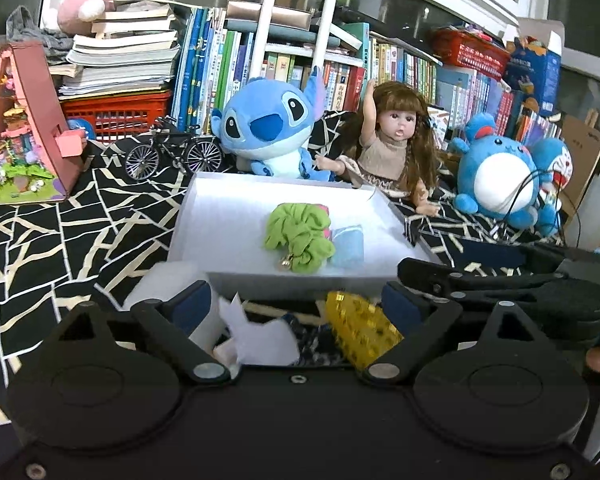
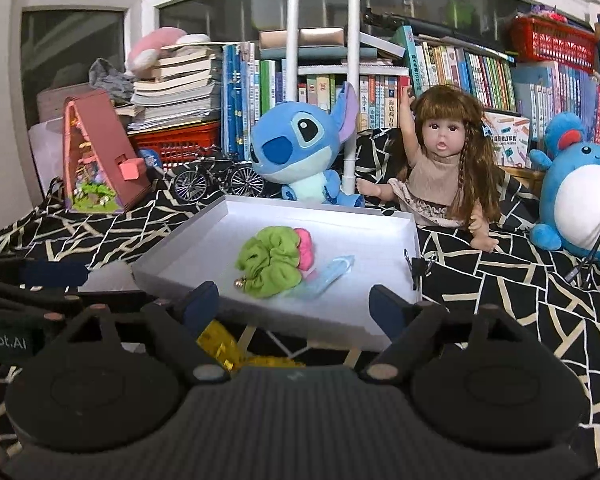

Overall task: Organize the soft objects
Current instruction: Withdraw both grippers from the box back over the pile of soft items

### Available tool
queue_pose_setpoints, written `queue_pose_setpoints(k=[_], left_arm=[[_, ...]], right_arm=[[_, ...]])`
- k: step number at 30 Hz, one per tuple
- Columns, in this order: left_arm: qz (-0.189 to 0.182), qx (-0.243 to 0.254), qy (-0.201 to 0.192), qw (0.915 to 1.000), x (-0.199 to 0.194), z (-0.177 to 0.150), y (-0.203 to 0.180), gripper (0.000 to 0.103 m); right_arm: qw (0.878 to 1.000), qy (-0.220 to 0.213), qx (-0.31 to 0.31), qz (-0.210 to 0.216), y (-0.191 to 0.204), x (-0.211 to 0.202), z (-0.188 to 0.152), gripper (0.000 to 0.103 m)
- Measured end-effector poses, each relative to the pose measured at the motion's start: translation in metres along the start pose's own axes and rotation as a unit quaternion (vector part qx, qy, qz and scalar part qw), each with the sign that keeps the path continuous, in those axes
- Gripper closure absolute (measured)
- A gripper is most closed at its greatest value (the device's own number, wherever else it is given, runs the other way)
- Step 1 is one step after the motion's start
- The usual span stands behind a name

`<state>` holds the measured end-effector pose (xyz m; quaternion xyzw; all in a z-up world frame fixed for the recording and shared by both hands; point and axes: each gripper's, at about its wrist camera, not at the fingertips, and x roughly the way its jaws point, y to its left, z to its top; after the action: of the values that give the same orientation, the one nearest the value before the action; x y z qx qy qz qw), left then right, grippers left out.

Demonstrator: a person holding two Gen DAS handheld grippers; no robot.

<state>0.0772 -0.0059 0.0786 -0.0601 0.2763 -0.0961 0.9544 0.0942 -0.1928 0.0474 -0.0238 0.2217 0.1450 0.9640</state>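
A shallow white box [image 1: 300, 278] [image 2: 312, 322] lies on the black patterned cloth. It holds a green scrunchie [image 1: 300, 236] [image 2: 270, 260], a pink scrunchie [image 2: 306, 250] and a pale blue soft piece [image 1: 348, 246] [image 2: 324, 278]. In front of the box lie a shiny gold piece [image 1: 360, 328] [image 2: 218, 344], a white scrap [image 1: 260, 332] and a dark patterned piece. My left gripper [image 1: 296, 302] is open above these loose pieces, its pads touching none. My right gripper [image 2: 294, 304] is open at the box's near edge, with nothing held.
Behind the box sit a blue alien plush [image 1: 268, 124], a long-haired doll [image 1: 392, 140] and a round blue plush [image 1: 496, 176]. A model bicycle [image 1: 172, 152] and a pink toy house [image 1: 24, 128] stand at left. A binder clip [image 2: 418, 268] grips the box's right rim. Bookshelves rise behind.
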Motion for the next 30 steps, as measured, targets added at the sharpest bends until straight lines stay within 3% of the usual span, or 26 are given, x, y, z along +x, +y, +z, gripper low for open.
queue_pose_setpoints(k=[25, 30], left_arm=[[0.049, 0.014, -0.016, 0.9986, -0.039, -0.069, 0.028, 0.012], [0.042, 0.007, -0.006, 0.9991, -0.042, -0.078, 0.032, 0.027]], right_arm=[[0.996, -0.027, -0.084, 0.003, 0.042, -0.051, -0.073, 0.01], [0.995, -0.017, -0.092, 0.023, 0.051, -0.054, -0.083, 0.01]])
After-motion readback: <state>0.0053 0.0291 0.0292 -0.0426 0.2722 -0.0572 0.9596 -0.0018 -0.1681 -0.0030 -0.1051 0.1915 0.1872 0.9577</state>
